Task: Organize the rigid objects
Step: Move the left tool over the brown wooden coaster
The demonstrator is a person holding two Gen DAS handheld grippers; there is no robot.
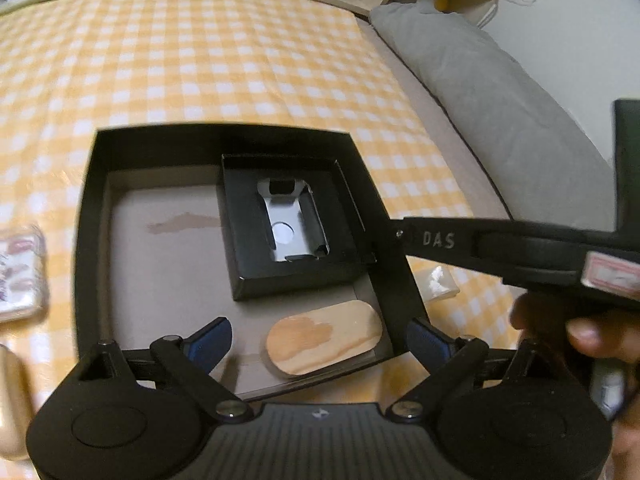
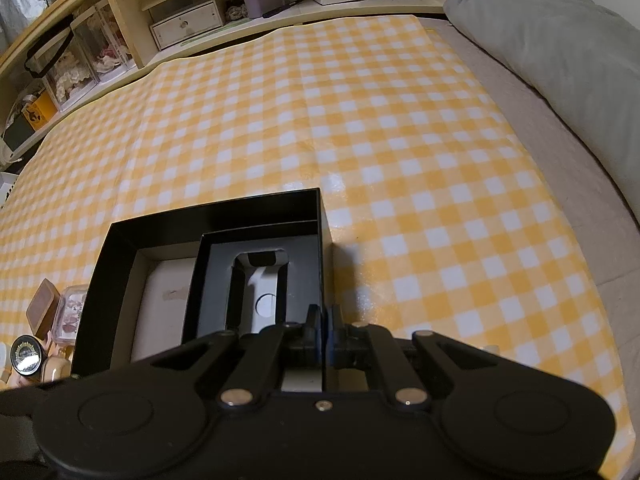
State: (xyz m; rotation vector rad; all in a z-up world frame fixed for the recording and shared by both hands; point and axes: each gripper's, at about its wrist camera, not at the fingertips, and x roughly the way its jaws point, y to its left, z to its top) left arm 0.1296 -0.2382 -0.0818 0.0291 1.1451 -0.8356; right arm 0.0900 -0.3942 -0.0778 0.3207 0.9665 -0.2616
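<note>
Large open black cardboard box with a pale brown floor, flat on the yellow-and-white check, centre of the left wrist frame, lower left of the right wrist frame. Inside, in its upper right corner, a smaller open black square box holding a silvery cut-out insert with a round hole. Below that, toward the lower right corner, a rounded oblong slab of light wood, lying flat and slightly tilted.
</note>
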